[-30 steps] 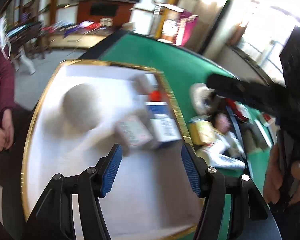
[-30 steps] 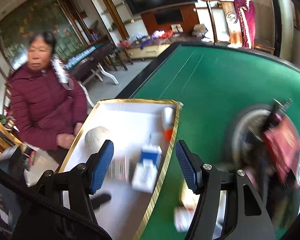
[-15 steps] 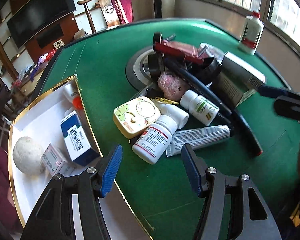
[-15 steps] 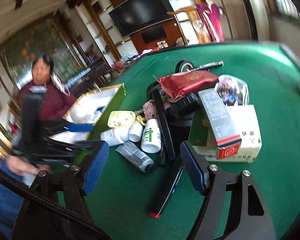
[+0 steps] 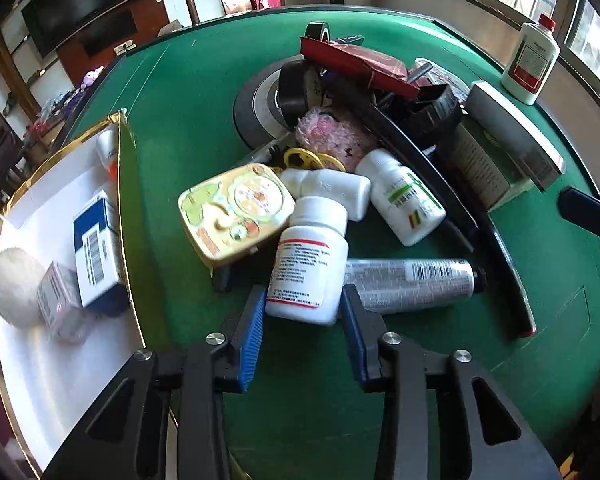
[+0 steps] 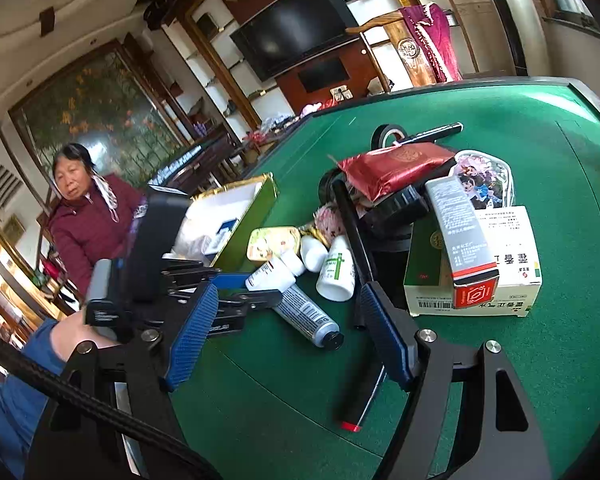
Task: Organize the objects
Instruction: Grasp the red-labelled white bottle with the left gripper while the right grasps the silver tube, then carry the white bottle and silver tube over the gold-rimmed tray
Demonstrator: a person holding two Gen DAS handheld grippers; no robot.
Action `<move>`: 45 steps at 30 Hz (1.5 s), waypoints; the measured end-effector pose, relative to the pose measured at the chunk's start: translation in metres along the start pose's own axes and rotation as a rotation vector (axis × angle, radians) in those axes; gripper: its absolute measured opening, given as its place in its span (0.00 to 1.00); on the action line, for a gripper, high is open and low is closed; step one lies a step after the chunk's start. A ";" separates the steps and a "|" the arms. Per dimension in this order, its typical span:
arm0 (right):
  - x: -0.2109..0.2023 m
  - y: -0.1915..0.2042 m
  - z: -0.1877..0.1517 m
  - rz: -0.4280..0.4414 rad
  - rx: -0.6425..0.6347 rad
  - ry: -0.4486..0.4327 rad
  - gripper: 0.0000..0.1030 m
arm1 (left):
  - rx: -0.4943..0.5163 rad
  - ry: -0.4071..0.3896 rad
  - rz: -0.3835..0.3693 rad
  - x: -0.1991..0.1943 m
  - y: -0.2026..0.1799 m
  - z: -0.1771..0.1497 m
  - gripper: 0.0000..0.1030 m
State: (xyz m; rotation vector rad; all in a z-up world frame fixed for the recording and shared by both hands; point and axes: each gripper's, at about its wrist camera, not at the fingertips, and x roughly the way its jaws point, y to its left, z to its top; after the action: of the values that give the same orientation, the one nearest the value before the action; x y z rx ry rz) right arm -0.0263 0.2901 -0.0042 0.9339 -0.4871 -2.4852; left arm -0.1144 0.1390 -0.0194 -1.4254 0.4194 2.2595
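Observation:
A white pill bottle [image 5: 308,264] with a red-striped label lies on the green table, leaning on a yellow tin [image 5: 236,208]. My left gripper [image 5: 303,300] points down at it. Its jaws are closing, and both blue pads touch the bottle's base on either side. The same bottle [image 6: 270,276] shows in the right wrist view, at the left gripper's tips. My right gripper [image 6: 290,300] hangs open over the table near a grey tube [image 6: 308,316], with nothing between its fingers. The gold-rimmed white tray [image 5: 60,360] at the left holds a pale ball, small boxes and a tube.
The pile holds a green-labelled bottle [image 5: 404,196], a pink fuzzy thing [image 5: 332,140], a long black stick [image 5: 500,256], tape rolls, a red packet and stacked boxes [image 6: 480,264]. A white bottle [image 5: 530,64] stands at the far edge. A person in a maroon jacket [image 6: 92,220] sits beyond the tray.
Both views swung from the tray to the pile. The left gripper then came down over the white pill bottle, and its jaws narrowed onto it. The right gripper has held still lately.

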 end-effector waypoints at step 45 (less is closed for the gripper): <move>0.073 0.014 -0.020 -0.156 -0.263 0.321 0.25 | -0.125 -0.076 -0.110 -0.013 0.009 -0.039 0.29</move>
State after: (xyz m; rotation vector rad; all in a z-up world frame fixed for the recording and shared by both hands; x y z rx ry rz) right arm -0.0576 0.2377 -0.0504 1.2673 0.0180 -2.3896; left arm -0.0844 0.1104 -0.0238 -1.3817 0.1734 2.2764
